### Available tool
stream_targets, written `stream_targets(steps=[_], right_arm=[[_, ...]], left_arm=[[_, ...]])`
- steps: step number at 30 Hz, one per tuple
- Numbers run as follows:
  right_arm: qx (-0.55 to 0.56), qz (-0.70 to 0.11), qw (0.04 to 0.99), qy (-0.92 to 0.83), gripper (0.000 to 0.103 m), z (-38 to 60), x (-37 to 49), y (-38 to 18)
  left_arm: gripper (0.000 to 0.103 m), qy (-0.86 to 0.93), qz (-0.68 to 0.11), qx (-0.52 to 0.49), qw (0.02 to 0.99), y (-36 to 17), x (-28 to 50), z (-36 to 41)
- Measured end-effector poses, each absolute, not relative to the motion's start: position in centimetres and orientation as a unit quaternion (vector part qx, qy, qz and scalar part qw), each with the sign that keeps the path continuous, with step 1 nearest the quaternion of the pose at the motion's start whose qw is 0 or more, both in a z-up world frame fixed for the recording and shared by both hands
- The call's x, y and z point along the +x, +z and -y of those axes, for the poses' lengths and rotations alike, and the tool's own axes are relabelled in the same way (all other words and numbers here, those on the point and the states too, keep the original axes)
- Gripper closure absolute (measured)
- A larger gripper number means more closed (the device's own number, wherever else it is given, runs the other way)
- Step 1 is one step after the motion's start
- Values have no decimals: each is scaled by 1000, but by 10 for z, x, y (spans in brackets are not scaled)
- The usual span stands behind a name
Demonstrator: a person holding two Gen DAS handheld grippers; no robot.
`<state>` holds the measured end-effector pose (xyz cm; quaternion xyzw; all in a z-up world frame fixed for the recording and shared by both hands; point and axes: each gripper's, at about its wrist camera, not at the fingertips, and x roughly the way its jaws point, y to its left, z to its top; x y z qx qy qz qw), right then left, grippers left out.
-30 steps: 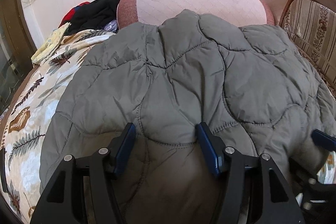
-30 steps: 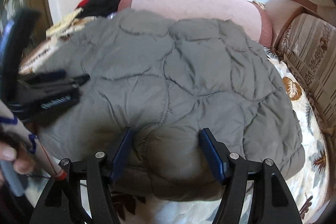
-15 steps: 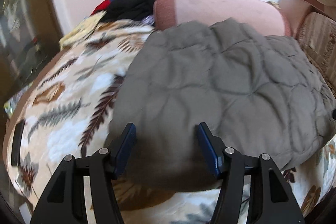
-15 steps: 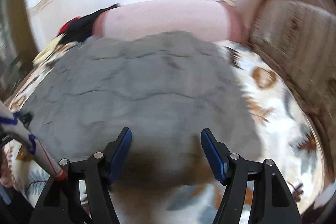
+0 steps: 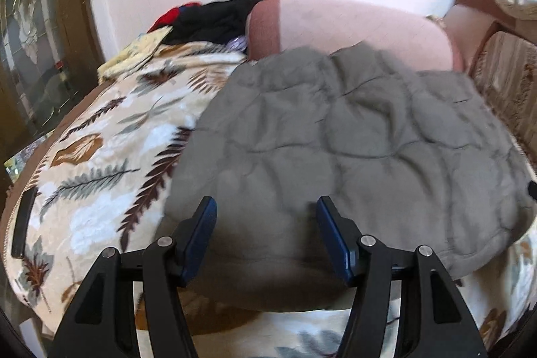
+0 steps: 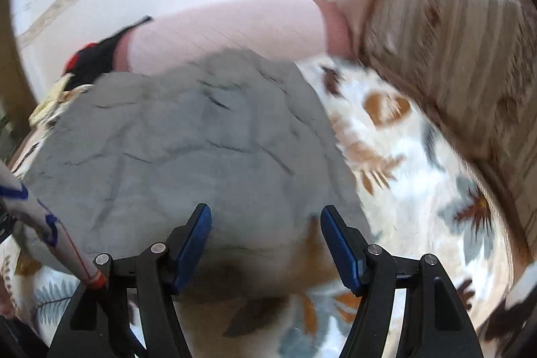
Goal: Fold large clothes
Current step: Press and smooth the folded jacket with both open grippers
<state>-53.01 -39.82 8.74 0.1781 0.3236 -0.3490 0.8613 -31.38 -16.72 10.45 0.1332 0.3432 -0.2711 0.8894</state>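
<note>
Nearest the lenses, both grippers hang with nothing between their blue pads: the left gripper (image 5: 266,207) stands apart over the near hem of the grey quilted jacket (image 5: 352,150), and the right gripper (image 6: 265,217) stands at least as wide over the jacket's near right corner (image 6: 201,143), neither pad visibly pressing the cloth. The jacket lies in a thick folded bundle on the leaf-print bedspread (image 5: 94,163), its far edge up against the pink bolster (image 5: 352,26). The main risk, as I judge it, is the padding: puffy quilted layers tend to spring open, so a grip that catches only the top layer could peel the fold apart instead of carrying it. A bite taken too deep may pinch the bedspread along with the hem and drag it. The right view is smeared, so the corner's exact edge is hard to place, and a misjudged closure there could miss it. Farther back, the dark heap of clothes (image 5: 214,19) beside the bolster leaves little room for pushing the bundle away.
</note>
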Motion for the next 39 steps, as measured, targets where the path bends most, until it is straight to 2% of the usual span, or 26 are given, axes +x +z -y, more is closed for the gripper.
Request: stream_targets(steps=[11, 19, 26, 35, 39], right_arm=[[138, -386, 867, -285, 30, 366, -483, 61], [166, -354, 859, -331, 31, 386, -507, 75], [227, -370, 821, -371, 29, 421, -524, 58], [165, -350, 855, -346, 28, 388, -511, 73], [140, -364, 863, -322, 28, 373, -495, 68]], left_arm=[[42, -297, -361, 160, 869, 86, -325, 200], [42, -295, -354, 169, 871, 85, -328, 201], [42, -294, -352, 172, 872, 85, -328, 201], [42, -292, -349, 177, 873, 85, -329, 201], [42, -293, -348, 178, 872, 85, -330, 202]])
